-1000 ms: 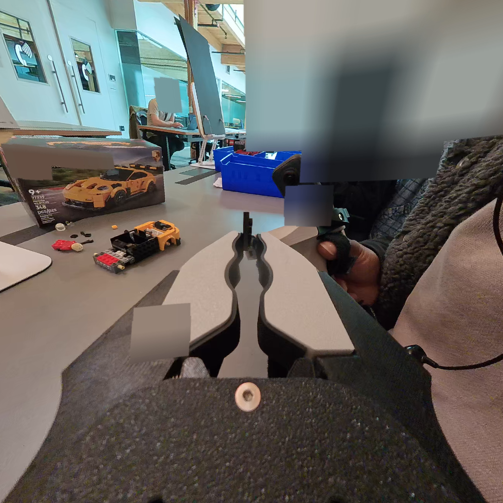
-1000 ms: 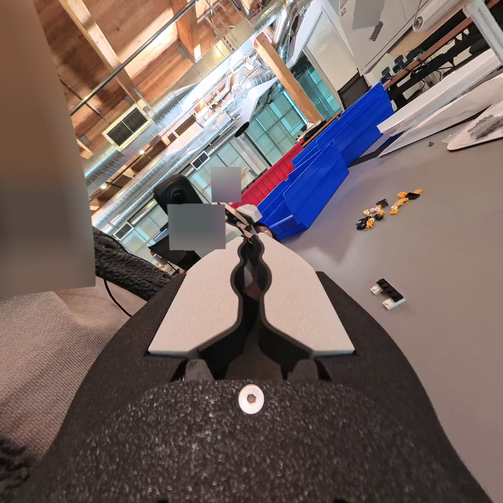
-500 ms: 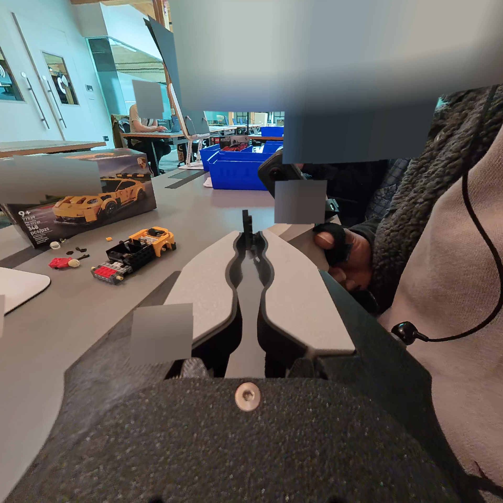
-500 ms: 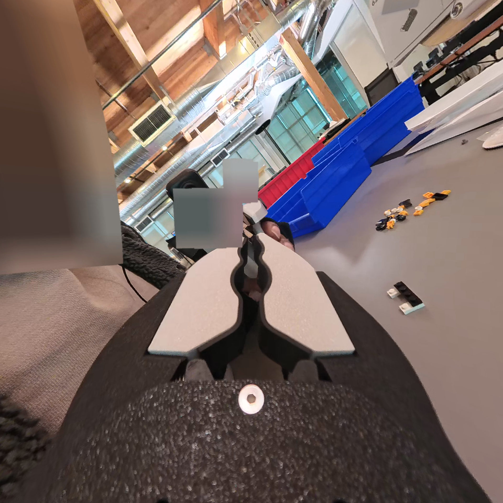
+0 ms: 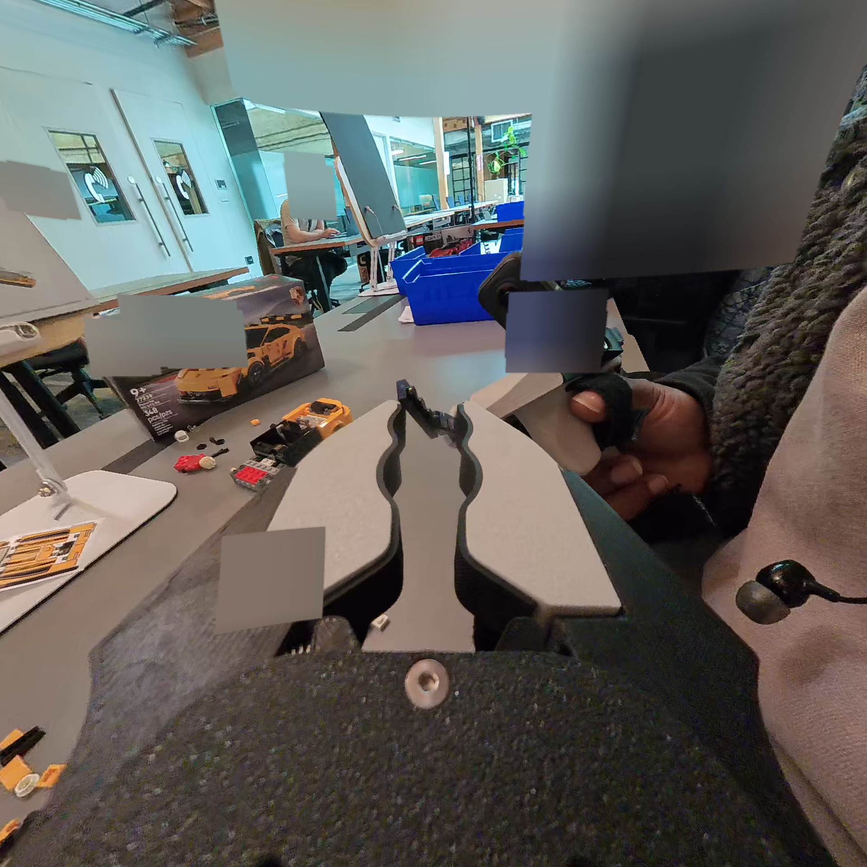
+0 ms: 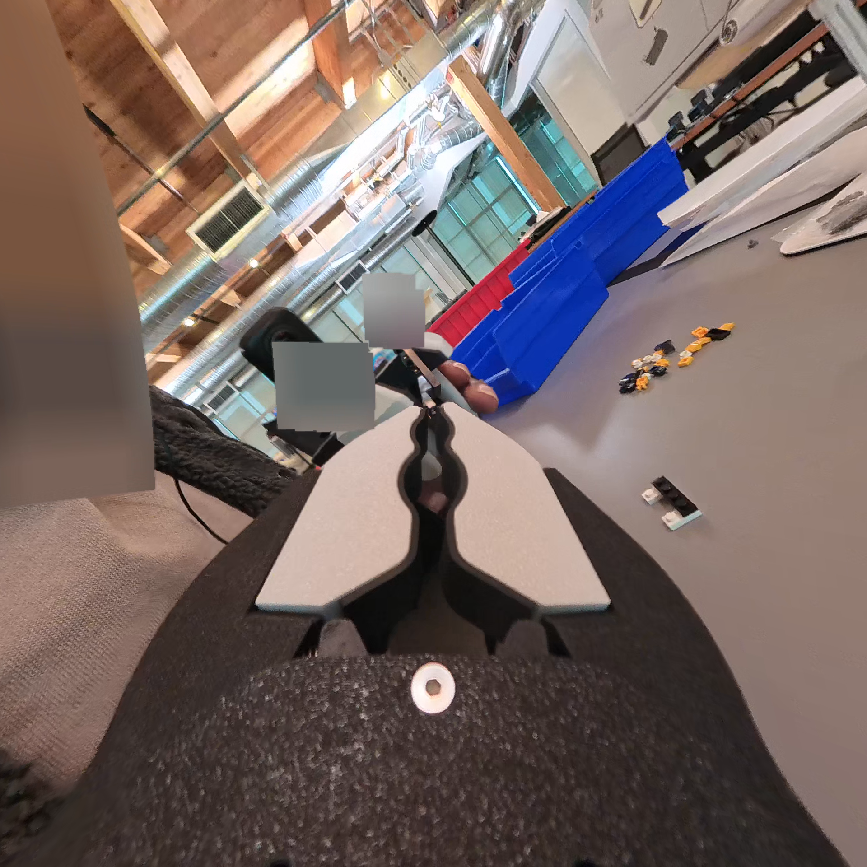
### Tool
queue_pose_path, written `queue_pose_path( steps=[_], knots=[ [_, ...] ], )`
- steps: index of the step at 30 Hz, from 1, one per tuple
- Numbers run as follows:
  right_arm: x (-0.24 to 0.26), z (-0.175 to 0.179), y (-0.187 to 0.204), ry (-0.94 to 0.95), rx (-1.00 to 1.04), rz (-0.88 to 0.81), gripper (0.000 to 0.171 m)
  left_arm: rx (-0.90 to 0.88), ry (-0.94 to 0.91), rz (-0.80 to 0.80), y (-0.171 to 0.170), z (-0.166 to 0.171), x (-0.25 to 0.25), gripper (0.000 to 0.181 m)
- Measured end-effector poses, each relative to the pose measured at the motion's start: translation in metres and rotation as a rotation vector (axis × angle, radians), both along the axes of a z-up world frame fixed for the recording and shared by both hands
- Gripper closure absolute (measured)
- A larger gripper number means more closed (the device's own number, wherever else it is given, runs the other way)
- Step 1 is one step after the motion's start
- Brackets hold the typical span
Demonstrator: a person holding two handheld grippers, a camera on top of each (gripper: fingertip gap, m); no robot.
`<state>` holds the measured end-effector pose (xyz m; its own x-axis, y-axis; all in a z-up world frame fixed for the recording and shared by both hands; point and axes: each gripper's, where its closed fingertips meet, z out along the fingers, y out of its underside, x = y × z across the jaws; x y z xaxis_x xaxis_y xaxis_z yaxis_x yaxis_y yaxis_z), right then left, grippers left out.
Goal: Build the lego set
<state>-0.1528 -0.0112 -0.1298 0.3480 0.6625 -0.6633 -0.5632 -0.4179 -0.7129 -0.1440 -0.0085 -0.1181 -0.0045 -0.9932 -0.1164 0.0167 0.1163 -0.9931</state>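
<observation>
My left gripper (image 5: pixel 428 410) has its jaws apart, and a small dark lego piece (image 5: pixel 419 406) lies aslant between its tips. The far end of the piece meets my right gripper, whose pale fingers (image 5: pixel 525 403) come in from the right with a hand behind them. In the right wrist view my right gripper (image 6: pixel 430 413) is shut on the end of that thin dark piece (image 6: pixel 426 375). The part-built yellow and black car (image 5: pixel 300 434) sits on the grey table to the left, apart from both grippers.
The set's box (image 5: pixel 225 361) stands behind the car, with a red piece (image 5: pixel 190 462) and small bits beside it. A sticker sheet (image 5: pixel 37 553) lies on a white stand base (image 5: pixel 117 497). Blue bins (image 6: pixel 553 328), loose orange and black pieces (image 6: pixel 671 356) and a black plate (image 6: pixel 673 499) lie to the right. Both grippers' tips are close together, under 4 cm apart.
My left gripper's jaws have spread apart and the dark piece now leans across the gap. Both grippers shifted slightly, staying tip to tip.
</observation>
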Motion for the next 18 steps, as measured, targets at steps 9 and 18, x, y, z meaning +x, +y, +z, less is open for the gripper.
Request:
queue_pose_path(
  steps=[9, 18],
  knots=[
    [0.003, -0.01, 0.003, -0.277, 0.019, -0.053, 0.168, -0.045, 0.097, -0.02, 0.0, -0.01, -0.001, 0.173],
    [0.006, -0.026, 0.003, -0.69, 0.081, -0.049, 0.168, -0.029, 0.269, -0.033, -0.002, -0.03, -0.003, 0.174]
  ],
)
